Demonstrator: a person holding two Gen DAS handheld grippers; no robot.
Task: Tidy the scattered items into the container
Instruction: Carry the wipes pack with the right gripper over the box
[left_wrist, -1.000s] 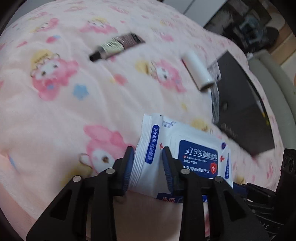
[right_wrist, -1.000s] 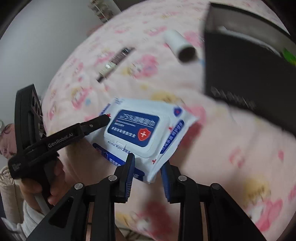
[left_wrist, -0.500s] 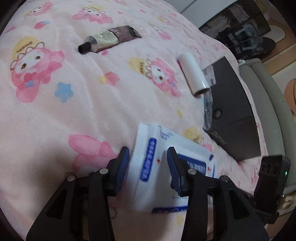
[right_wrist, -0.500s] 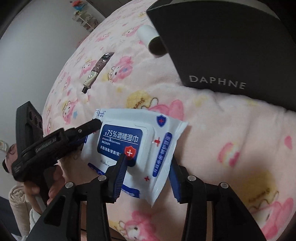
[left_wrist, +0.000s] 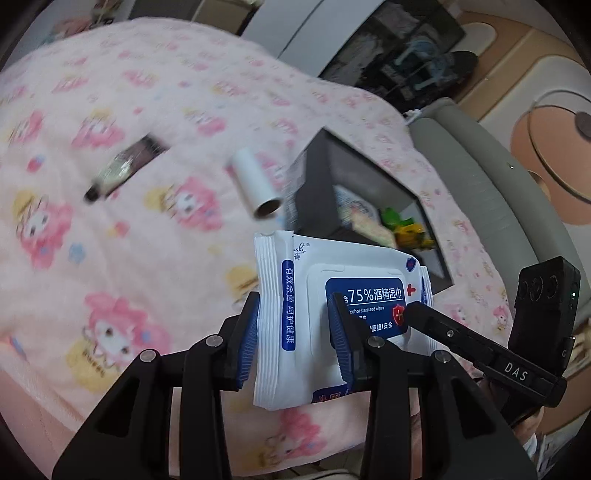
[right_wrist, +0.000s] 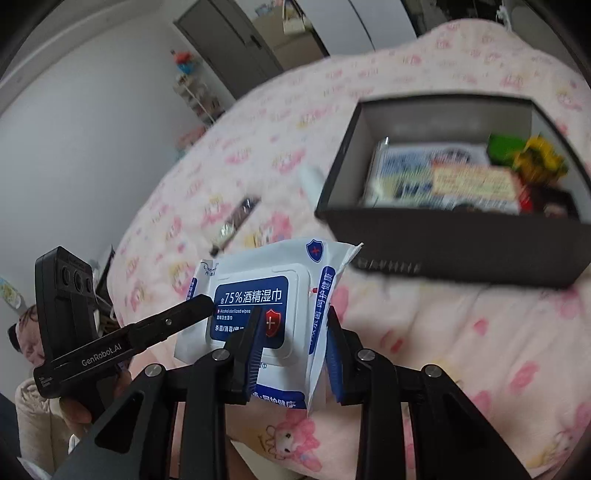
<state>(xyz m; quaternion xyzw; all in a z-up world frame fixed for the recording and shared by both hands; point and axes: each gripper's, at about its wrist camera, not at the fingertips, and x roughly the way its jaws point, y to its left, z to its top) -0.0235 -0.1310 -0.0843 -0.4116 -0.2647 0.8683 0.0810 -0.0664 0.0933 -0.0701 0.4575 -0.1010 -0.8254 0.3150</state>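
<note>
A white and blue pack of alcohol wipes (left_wrist: 343, 306) (right_wrist: 266, 295) hangs above the pink blanket, held from both ends. My left gripper (left_wrist: 293, 332) is shut on its left edge. My right gripper (right_wrist: 293, 347) is shut on its right edge, and that gripper's finger also shows in the left wrist view at the pack's label. The dark box (left_wrist: 321, 188) (right_wrist: 461, 236) sits open just beyond the pack with several packets and toys inside. A white roll (left_wrist: 256, 186) and a brown tube (left_wrist: 125, 166) (right_wrist: 234, 225) lie on the blanket to the left of the box.
The pink cartoon-print blanket (left_wrist: 110, 258) covers the bed. A grey padded bed edge (left_wrist: 480, 177) runs along the right. A person's hand (right_wrist: 77, 410) holds the left gripper's handle. Shelves and a door stand beyond the bed.
Both grippers have lifted the wipes pack off the blanket and tilted up, so the open top of the box and its contents have come into sight.
</note>
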